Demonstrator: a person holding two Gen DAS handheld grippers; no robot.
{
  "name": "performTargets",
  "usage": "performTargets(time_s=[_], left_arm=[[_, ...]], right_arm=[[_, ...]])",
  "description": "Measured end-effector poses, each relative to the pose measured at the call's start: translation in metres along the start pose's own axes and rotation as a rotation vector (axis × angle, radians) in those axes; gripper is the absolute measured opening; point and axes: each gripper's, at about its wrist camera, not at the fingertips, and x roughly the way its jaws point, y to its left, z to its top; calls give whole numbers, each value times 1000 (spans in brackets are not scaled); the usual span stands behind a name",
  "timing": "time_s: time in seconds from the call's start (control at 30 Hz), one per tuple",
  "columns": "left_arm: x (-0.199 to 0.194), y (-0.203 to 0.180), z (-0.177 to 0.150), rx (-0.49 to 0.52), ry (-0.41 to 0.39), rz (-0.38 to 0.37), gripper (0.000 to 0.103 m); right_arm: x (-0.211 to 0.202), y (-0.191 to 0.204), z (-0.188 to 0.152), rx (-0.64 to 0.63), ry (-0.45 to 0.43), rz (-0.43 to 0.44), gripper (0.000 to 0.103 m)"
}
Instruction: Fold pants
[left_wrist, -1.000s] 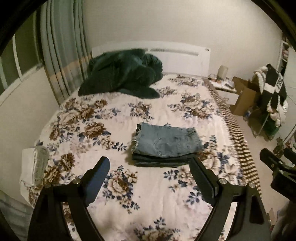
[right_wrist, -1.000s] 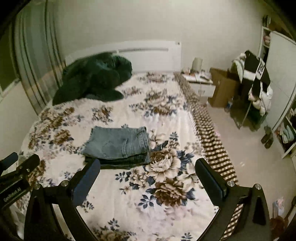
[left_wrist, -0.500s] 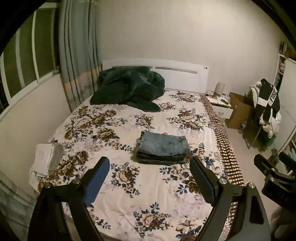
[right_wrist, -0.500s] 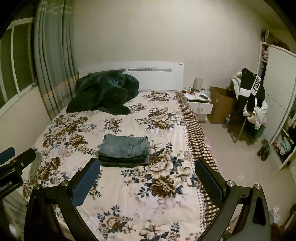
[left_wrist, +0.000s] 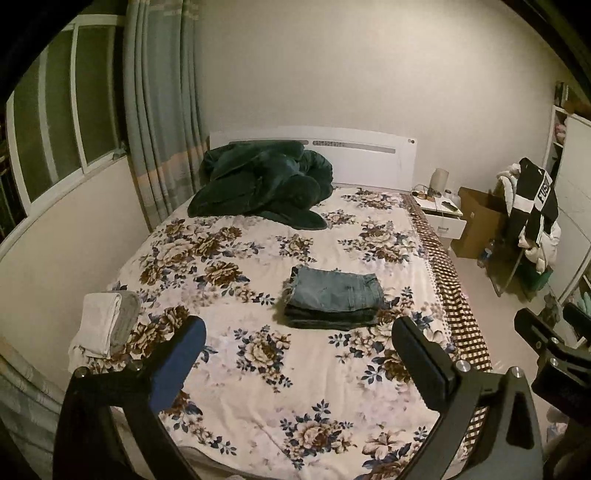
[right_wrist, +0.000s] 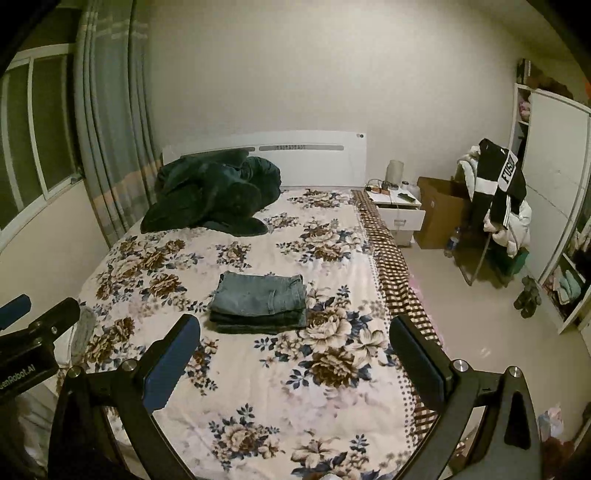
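The blue jeans (left_wrist: 334, 297) lie folded in a neat stack in the middle of the floral bed cover (left_wrist: 258, 362); they also show in the right wrist view (right_wrist: 260, 301). My left gripper (left_wrist: 301, 345) is open and empty, held well back from the bed's foot. My right gripper (right_wrist: 295, 341) is open and empty too, also far from the jeans. The right gripper's side shows at the left view's right edge (left_wrist: 550, 350), and the left gripper's at the right view's left edge (right_wrist: 33, 332).
A dark green blanket (left_wrist: 262, 184) is heaped by the white headboard. A folded white and grey garment (left_wrist: 105, 323) lies at the bed's left edge. A nightstand (right_wrist: 397, 206), a cardboard box (right_wrist: 437, 216) and a clothes-draped chair (right_wrist: 495, 199) stand to the right.
Both grippers have pulled back and up from the bed, so the folded jeans look smaller and farther. Both stay open and empty. The jeans have not moved.
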Motion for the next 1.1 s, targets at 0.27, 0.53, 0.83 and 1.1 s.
performTargets(time_s=[0.27, 0.53, 0.83, 1.1], left_arm=[[-7, 1, -3, 14, -9, 18, 103], [-11, 1, -5, 20, -11, 37, 103], [-13, 2, -5, 24, -14, 44, 103], [-19, 4, 1, 26, -24, 36, 103]], right_arm=[[11, 2, 3, 2, 17, 21, 103], [20, 5, 7, 7, 23, 42, 103], [23, 7, 7, 8, 27, 48, 103], [24, 14, 7, 4, 30, 52, 103]])
